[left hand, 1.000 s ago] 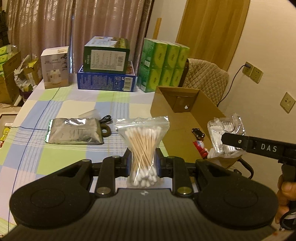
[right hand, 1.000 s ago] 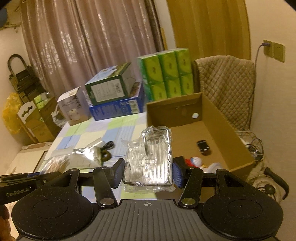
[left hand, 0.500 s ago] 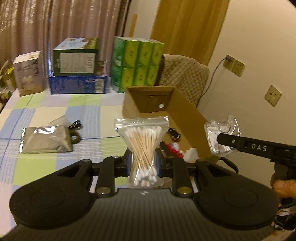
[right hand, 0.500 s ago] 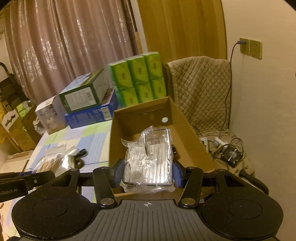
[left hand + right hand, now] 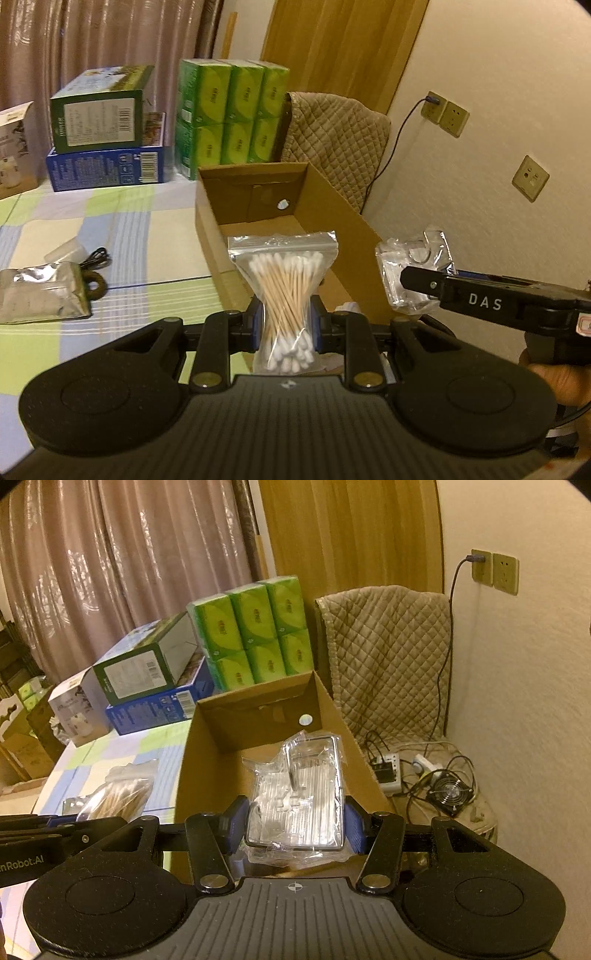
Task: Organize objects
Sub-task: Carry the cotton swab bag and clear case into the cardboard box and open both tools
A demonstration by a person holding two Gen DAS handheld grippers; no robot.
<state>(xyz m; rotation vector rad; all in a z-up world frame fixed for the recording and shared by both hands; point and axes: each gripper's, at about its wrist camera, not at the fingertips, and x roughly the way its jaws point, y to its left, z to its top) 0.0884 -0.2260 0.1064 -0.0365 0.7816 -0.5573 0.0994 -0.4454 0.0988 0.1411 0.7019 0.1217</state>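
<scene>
My left gripper (image 5: 284,325) is shut on a clear zip bag of cotton swabs (image 5: 284,291) and holds it upright above the near end of the open cardboard box (image 5: 332,199). My right gripper (image 5: 295,825) is shut on a clear plastic packet (image 5: 299,794) and holds it over the same box (image 5: 207,746). The packet (image 5: 413,273) also shows in the left wrist view, at the box's right wall. The swab bag (image 5: 122,794) shows at the left in the right wrist view.
A silver foil pouch (image 5: 40,291) and a black cable (image 5: 96,258) lie on the checked tablecloth (image 5: 140,229). Green tissue packs (image 5: 232,118) and stacked boxes (image 5: 103,125) stand at the back. A quilted chair (image 5: 388,657) with cables and a small fan (image 5: 448,792) stands right of the box.
Both grippers have moved right and forward with their loads, from beside the box to above its opening. Neither grip has changed.
</scene>
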